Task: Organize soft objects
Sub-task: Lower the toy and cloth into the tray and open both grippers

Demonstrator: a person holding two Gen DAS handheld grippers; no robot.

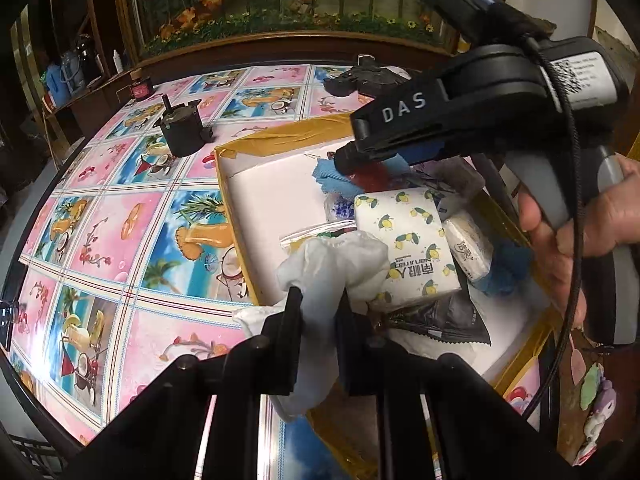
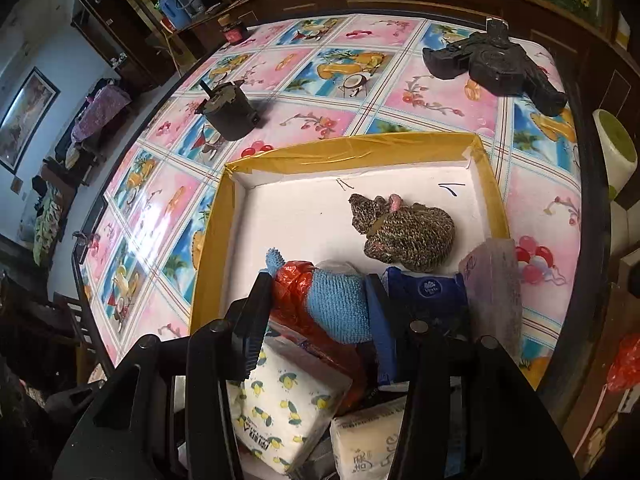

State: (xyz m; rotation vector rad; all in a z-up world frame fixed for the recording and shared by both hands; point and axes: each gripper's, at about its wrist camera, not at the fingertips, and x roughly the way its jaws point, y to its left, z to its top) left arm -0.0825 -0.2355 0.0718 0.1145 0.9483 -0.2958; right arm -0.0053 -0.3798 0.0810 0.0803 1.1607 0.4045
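Observation:
A low box with a yellow taped rim (image 1: 280, 140) (image 2: 352, 148) and a white floor lies on the table. My left gripper (image 1: 320, 308) is shut on a crumpled white cloth (image 1: 332, 260) at the box's near left edge. My right gripper (image 2: 320, 300) (image 1: 343, 161) is shut on a blue knitted cloth (image 2: 340, 304) (image 1: 332, 180) bundled with red crinkly foil (image 2: 292, 292), over the box. In the box lie a lemon-print tissue pack (image 1: 408, 248) (image 2: 280, 400), a small white tissue pack (image 1: 468, 252), a dark packet (image 1: 444, 320), a blue tissue pack (image 2: 424, 292) and a brown knitted bundle (image 2: 404, 232).
On the patterned tablecloth beyond the box stand a black cylindrical part (image 1: 182, 128) (image 2: 230, 112) and a black cross-shaped part (image 2: 496, 64). A small red-labelled jar (image 2: 234, 30) sits at the far edge. A white and green roll (image 2: 614, 148) is off the table's right side.

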